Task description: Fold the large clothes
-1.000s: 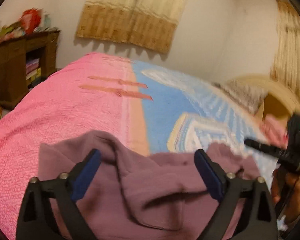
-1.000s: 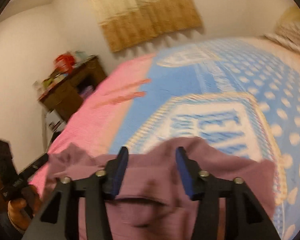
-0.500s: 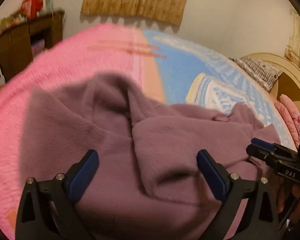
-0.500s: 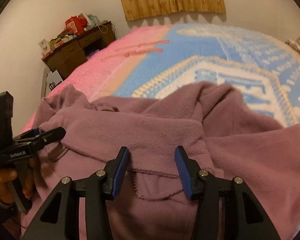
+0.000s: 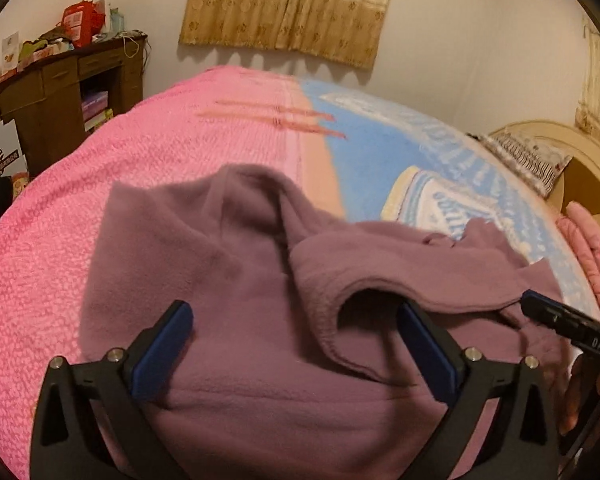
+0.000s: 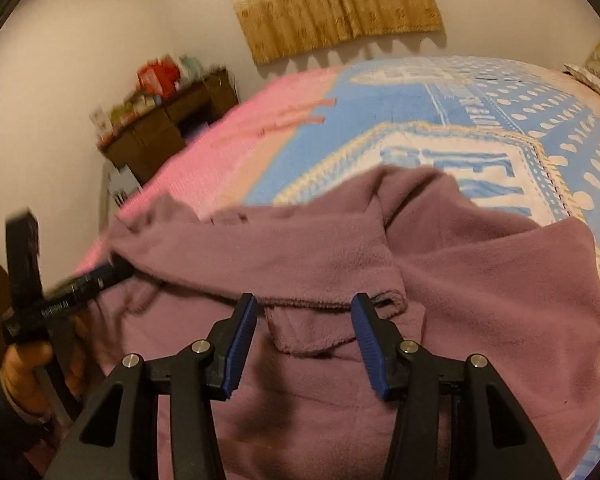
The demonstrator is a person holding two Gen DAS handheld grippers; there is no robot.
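The left gripper [image 5: 294, 344], black with blue pads, stands with its jaws spread wide above a large mauve fleece garment [image 5: 228, 288]. Its figures show the jaws have just been opening. Fleece lies under and between the blue pads [image 5: 162, 350], but neither pad presses on it, so nothing is held. In the right wrist view the same tool appears at the left edge, gripped by a hand [image 6: 24, 364], with its tips at the garment's far left hem.

The right gripper [image 6: 302, 342] has its jaws about half open. A small hemmed flap of the fleece sits in the gap between them; the pads [image 6: 242, 340] flank it and do not appear to pinch it, though whether they brush the cloth cannot be told. From the left wrist view only one of its dark fingers [image 5: 556, 316] shows, at the right edge by the garment's hem.

The garment lies rumpled at the near side of a bed, straddling a pink textured bedspread [image 5: 100, 176] and a blue blanket with cream dots and lettering [image 6: 500, 128]. One layer is folded over another, leaving a raised fold with a dark hollow beneath it [image 5: 364, 300], and a stitched hem edge [image 6: 340, 302] runs across just beyond the right jaws. The surface is uneven, with soft ridges and a bunched section towards the far left.

A dark wooden desk [image 5: 60, 92] cluttered with items stands against the wall, and beige patterned curtains [image 5: 288, 4] hang behind the bed.
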